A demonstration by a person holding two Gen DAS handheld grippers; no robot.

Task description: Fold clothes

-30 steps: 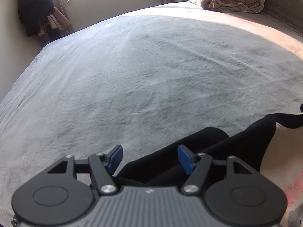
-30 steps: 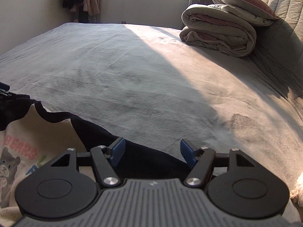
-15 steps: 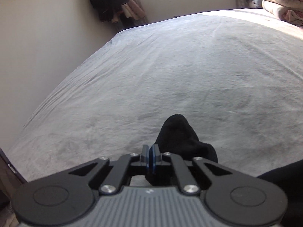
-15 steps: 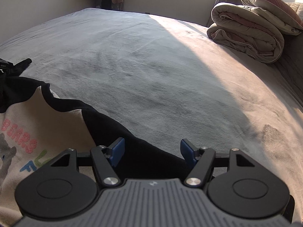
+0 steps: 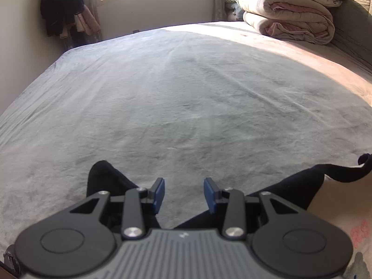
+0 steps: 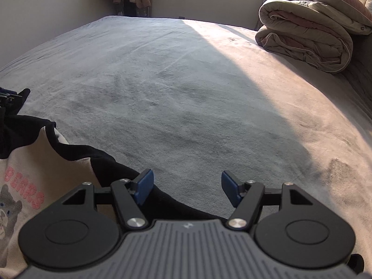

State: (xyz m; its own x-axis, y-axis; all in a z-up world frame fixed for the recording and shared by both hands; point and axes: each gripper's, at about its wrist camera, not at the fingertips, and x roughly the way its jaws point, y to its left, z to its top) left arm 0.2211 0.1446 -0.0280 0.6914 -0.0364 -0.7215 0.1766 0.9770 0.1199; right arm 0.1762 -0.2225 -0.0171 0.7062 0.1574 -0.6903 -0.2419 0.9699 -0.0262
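Note:
A cream shirt with black sleeves and a bear print [image 6: 28, 186] lies on the grey bed [image 6: 186, 93]. In the left wrist view its black sleeve [image 5: 104, 179] lies stretched out to the left of my left gripper [image 5: 184, 195], which is open and empty over bare bedspread. The shirt's black shoulder [image 5: 300, 190] and cream body sit to the right. In the right wrist view my right gripper [image 6: 187, 189] is open and empty, its left finger over the other black sleeve [image 6: 167, 200]. The left gripper's tip [image 6: 9, 97] shows at the left edge.
A folded beige quilt [image 5: 288, 21] with a pillow [image 6: 330, 2] on top sits at the bed's head on the right. Dark clothes [image 5: 60, 7] hang by the window wall. The bed's left edge [image 5: 30, 81] runs beside the wall.
My left gripper shut on the black sleeve, pulled it out to the left, then opened and let it go. The right gripper stayed open and shifted slightly over the other sleeve.

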